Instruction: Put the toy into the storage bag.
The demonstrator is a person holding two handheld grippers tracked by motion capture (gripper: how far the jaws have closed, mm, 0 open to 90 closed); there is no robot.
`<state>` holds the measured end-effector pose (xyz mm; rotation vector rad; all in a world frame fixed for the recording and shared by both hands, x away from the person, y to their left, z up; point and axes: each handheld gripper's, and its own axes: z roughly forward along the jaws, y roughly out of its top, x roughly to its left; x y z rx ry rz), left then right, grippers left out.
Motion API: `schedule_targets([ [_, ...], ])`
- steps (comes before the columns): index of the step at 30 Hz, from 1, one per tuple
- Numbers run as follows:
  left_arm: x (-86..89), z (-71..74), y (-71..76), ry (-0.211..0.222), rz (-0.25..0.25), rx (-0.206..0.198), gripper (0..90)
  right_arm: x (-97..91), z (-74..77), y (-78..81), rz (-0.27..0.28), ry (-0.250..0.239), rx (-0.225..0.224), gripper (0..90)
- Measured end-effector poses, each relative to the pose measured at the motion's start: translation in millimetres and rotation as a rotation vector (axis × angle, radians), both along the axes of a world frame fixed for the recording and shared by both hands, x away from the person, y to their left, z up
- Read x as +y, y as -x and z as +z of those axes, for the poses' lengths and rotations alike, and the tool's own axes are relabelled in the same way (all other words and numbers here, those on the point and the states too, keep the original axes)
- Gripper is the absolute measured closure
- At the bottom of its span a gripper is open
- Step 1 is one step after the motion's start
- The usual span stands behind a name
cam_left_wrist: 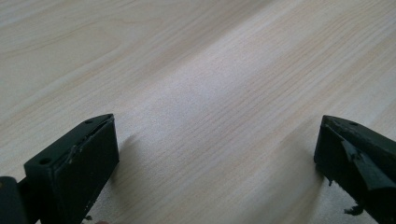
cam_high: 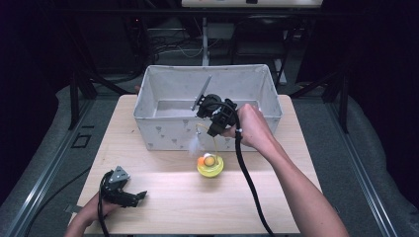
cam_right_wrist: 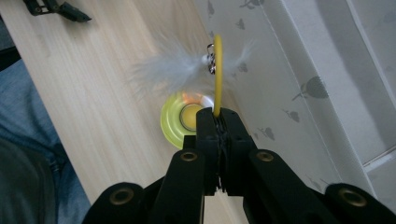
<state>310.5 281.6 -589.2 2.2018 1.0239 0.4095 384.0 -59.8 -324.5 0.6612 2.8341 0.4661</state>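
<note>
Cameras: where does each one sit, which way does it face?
High view: above the person's side, looking forward and down on the table, fabric bin, both forearms.
Left gripper view: on the left gripper, facing bare tabletop between open jaws.
Right gripper view: on the right gripper, facing down past its shut jaws.
Shared by high and right gripper views: cat toy, with feather and yellow base.

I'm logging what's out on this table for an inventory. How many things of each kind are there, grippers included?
Fabric bins: 1, the white printed bin
Cat toys: 1, the yellow toy with its wire wand and feather
Grippers: 2, the left gripper and the right gripper
Total: 4
</note>
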Motion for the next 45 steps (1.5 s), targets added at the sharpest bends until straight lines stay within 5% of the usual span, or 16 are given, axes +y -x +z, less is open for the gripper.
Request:
schedule_targets([
  [19,-0.1,-0.1,-0.1,0.001,0.0,0.001,0.0,-8.4,15.2,-1.8,-0.013,-0.019,-0.021,89.1],
  [45,0.0,0.0,0.0,-0.001,0.0,-0.001,0.0,-22.7,63.6,4.4,-0.035,-0.042,-0.109,89.1],
])
